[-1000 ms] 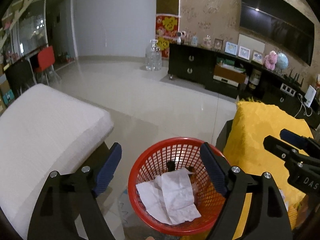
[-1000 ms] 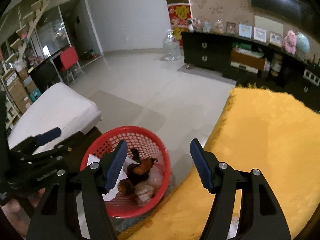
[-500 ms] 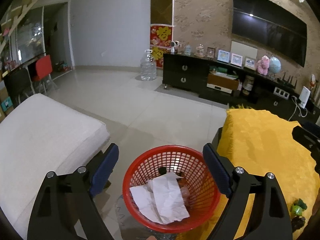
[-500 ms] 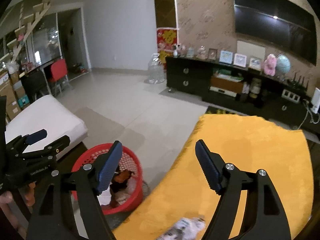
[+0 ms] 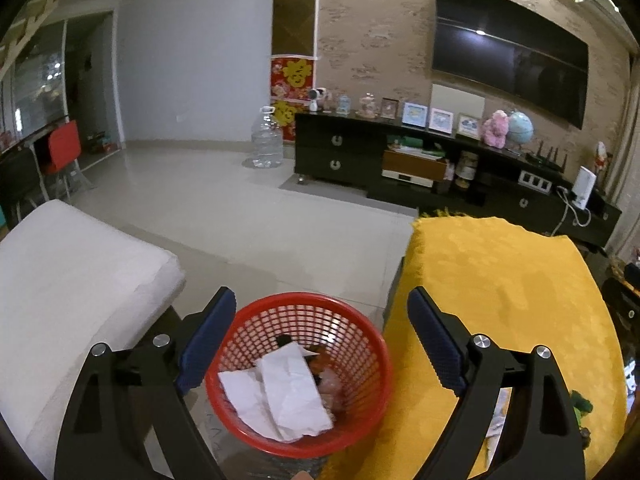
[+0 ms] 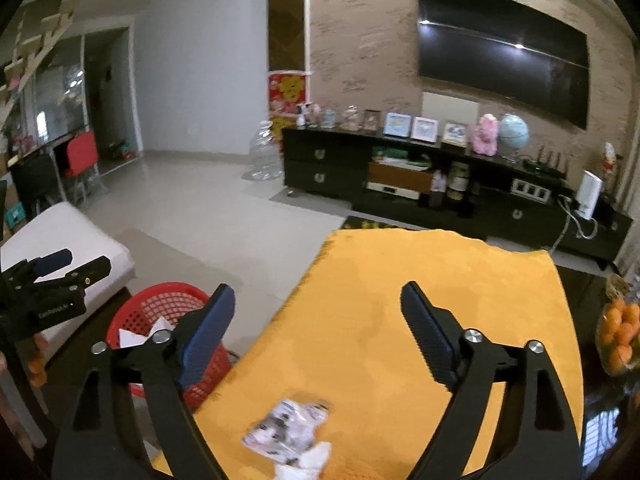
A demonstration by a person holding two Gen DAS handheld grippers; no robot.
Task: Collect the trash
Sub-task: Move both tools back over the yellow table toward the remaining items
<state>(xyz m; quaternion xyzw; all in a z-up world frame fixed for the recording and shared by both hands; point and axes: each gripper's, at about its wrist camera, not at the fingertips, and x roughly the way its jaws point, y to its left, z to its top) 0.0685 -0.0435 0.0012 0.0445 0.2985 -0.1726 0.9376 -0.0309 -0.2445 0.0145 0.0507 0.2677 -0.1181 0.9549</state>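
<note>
Left gripper (image 5: 320,344): jaws wide apart, nothing between the pads, nothing touched. It hangs over the red basket (image 5: 362,426), which shows between the two fingers. Finger pads (image 5: 206,344) are blue, ribbed rubber on black angular arms with silver screw heads.

Right gripper (image 6: 316,338): jaws opening, already wide, nothing between them. It points over the yellow cloth (image 6: 400,280), same blue ribbed pads and black arms.

Basket: round, red plastic lattice, open top, on the floor between the white cushion (image 5: 68,280) and the yellow cloth. Inside: crumpled white paper (image 5: 280,392) in flat creased sheets, plus some darker scraps under it, too small to tell.

Trash still out: a crinkled printed wrapper (image 6: 286,428), black-and-white pattern, blurred, lying on the yellow cloth low in the right wrist view, below the open jaws, with a white crumpled bit just beside it at the frame edge.

Cloth is fuzzy, textured, edge slightly frayed. Cushion is white, soft, rounded corner. Floor (image 5: 240,208) is glossy pale tile.
</note>
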